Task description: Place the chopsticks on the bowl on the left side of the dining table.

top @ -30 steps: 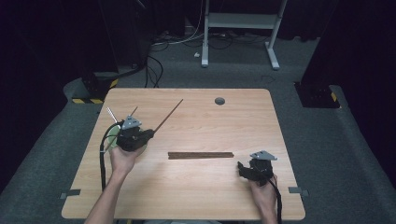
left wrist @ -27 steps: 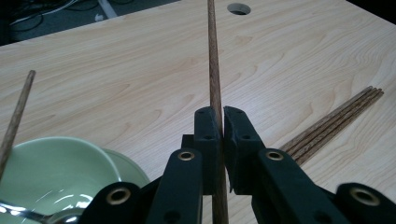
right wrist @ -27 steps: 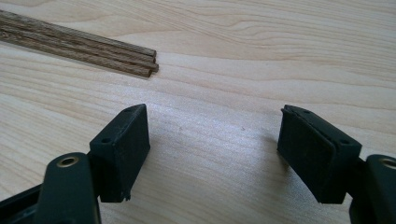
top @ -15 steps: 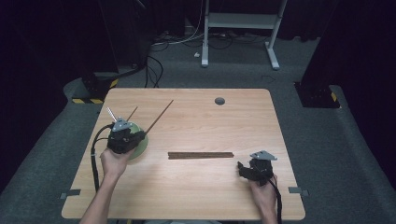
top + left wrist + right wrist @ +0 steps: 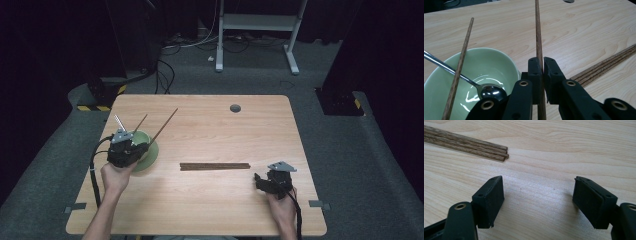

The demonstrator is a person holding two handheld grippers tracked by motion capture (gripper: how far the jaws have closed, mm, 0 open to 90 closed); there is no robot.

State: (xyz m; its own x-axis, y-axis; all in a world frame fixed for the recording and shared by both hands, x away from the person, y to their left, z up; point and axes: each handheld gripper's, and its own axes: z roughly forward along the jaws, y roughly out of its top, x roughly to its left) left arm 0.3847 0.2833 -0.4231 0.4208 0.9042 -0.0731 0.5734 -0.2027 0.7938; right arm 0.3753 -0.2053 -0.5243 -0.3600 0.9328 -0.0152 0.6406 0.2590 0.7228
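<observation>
**What is hard to see**

In the left gripper view, the held chopstick [image 5: 539, 37] runs off the top edge, so its tip is cut off. Its lower part goes behind the black jaws. The spoon [image 5: 486, 90] handle leaves the picture at the left. The green bowl [image 5: 486, 62] is cut by the bottom edge. In the right gripper view, the bundle of chopsticks [image 5: 474, 147] runs off the left side. From above, the left hand-held gripper [image 5: 127, 147] covers part of the bowl.
</observation>
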